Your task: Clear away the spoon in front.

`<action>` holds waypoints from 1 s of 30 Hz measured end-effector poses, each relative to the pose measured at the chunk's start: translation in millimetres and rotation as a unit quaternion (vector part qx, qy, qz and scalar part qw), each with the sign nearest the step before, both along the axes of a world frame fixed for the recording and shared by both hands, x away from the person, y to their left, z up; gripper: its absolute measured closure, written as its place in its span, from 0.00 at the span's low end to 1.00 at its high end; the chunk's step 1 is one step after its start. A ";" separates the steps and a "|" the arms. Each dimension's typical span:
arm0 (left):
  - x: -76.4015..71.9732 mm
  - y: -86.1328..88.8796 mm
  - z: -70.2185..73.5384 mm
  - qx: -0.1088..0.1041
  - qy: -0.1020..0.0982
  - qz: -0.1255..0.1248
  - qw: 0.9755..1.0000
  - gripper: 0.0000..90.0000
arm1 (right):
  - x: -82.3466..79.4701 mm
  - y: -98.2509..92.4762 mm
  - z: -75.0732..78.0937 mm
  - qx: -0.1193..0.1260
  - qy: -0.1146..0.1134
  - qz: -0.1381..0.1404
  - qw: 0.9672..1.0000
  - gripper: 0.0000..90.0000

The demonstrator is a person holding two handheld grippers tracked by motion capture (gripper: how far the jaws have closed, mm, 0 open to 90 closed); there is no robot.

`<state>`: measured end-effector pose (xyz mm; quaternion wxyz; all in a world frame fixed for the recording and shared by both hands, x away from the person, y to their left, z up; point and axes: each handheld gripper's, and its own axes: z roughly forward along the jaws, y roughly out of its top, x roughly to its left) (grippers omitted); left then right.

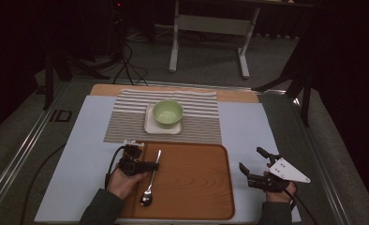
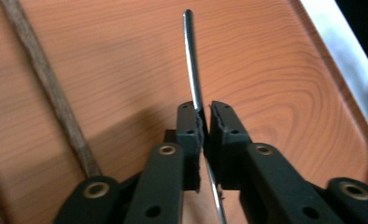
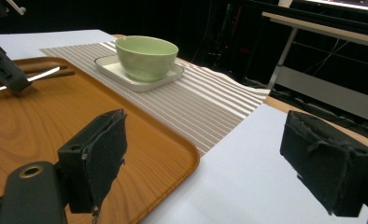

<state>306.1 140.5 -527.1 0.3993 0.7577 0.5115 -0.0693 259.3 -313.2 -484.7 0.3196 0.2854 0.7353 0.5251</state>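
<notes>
Left claw (image 2: 204, 122) loosely straddles spoon (image 2: 194, 79) handle.

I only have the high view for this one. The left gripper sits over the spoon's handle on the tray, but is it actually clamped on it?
Observer: No. The left gripper view shows the left gripper with the spoon handle running between its pads, and a slim gap is left beside one pad.
Operator: Anything lying close to it that I'm missing?
Observer: Yes, a brown stick lies on the tray off to one side of the handle, apart from it.
Operator: And the other hand's jaws?
Observer: The right gripper has its jaws wide open with nothing between them. It faces the green bowl across the tray's corner.
</notes>
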 end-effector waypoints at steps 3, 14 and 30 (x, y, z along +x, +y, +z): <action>-0.3 1.8 -0.4 0.006 -0.004 0.010 1.000 0.83 | 0.1 1.1 0.0 -0.002 -0.001 0.001 1.000 0.16; 0.1 6.5 3.5 0.049 -0.029 0.034 0.998 0.65 | 0.4 1.2 -0.1 -0.003 0.000 0.003 1.000 0.16; 37.3 4.6 15.5 0.037 -0.060 0.054 0.996 0.59 | 0.1 -0.5 0.2 -0.002 0.001 -0.001 1.000 0.16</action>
